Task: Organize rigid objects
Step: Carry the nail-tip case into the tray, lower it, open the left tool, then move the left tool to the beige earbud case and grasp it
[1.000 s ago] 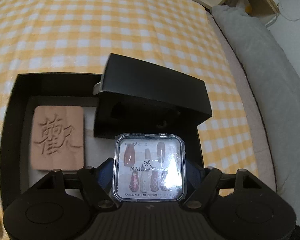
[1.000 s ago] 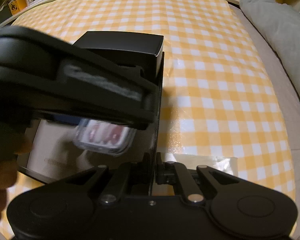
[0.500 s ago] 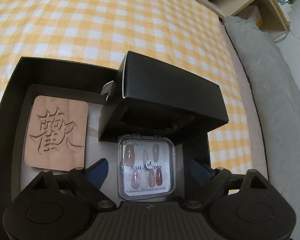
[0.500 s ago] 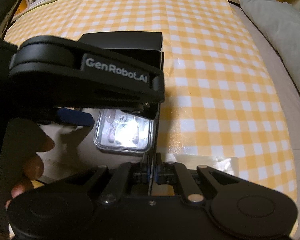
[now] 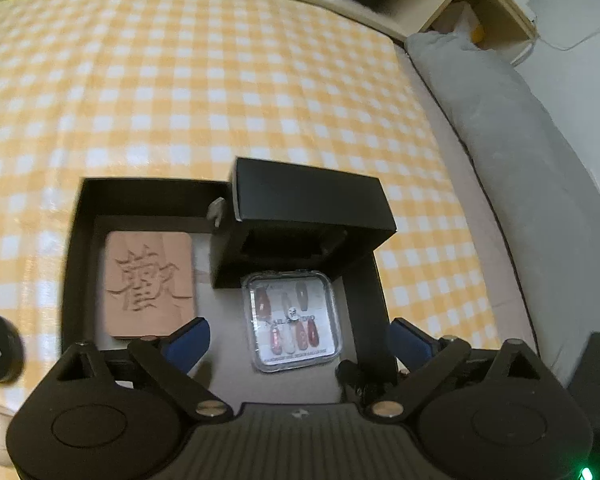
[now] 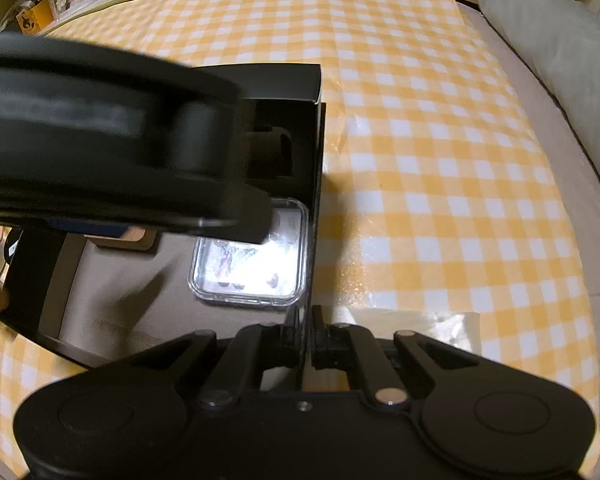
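We have two fisheye views, each looking steeply down along a handheld gripper's fingers. Through the left wrist camera we see from close above the near edge of an open black tray (image 5: 73, 280) on the checked table (image 5: 180, 80), facing across it toward shelves. The right wrist camera sits close at the tray's right wall (image 6: 315, 216). Both views share the clear nail case (image 5: 294, 318) (image 6: 252, 268) and the small black box (image 5: 308, 204) (image 6: 276, 80).

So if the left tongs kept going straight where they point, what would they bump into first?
Probably the clear nail case lying in the black tray. The left tongs are opening with nothing between them, and the case sits right ahead. Depth is hard to judge.
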`<move>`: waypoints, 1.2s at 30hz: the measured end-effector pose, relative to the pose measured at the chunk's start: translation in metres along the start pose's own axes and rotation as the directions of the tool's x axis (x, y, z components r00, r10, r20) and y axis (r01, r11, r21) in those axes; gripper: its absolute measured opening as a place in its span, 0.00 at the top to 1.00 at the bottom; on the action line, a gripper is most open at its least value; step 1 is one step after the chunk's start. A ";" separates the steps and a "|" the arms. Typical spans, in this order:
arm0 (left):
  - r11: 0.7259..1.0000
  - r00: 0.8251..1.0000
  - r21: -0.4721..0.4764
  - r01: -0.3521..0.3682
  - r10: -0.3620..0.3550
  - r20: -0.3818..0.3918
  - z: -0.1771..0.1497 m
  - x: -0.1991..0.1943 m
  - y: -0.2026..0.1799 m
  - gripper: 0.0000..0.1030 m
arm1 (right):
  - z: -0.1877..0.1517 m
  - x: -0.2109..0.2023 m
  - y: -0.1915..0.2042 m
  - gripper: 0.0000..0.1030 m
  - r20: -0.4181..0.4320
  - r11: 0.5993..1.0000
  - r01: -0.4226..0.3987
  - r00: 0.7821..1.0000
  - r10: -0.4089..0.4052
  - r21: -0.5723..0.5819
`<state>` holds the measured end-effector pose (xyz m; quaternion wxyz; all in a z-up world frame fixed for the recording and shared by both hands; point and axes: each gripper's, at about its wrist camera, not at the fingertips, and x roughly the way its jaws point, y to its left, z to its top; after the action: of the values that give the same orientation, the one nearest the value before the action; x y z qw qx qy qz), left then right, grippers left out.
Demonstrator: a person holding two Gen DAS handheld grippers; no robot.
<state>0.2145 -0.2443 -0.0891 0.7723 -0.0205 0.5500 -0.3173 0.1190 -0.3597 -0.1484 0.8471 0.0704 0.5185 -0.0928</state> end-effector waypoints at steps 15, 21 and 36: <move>0.996 0.994 0.044 -0.079 0.075 0.083 -0.011 -0.076 0.048 0.00 | -0.001 0.005 0.003 0.95 -0.015 1.000 0.005 1.000 -0.005 -0.008; 0.983 0.983 0.090 -0.161 0.151 0.106 -0.021 -0.102 0.072 0.00 | -0.001 0.009 0.002 0.95 -0.020 1.000 0.010 1.000 -0.011 -0.014; 0.909 0.926 0.175 -0.378 0.369 0.085 -0.049 -0.113 0.142 0.00 | 0.002 -0.009 -0.002 0.96 0.043 1.000 0.015 0.999 -0.016 0.015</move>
<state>0.2169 -0.0575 -0.0676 0.8305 0.1501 0.4920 -0.2136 0.1163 -0.3611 -0.1391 0.8568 0.0704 0.5000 -0.1047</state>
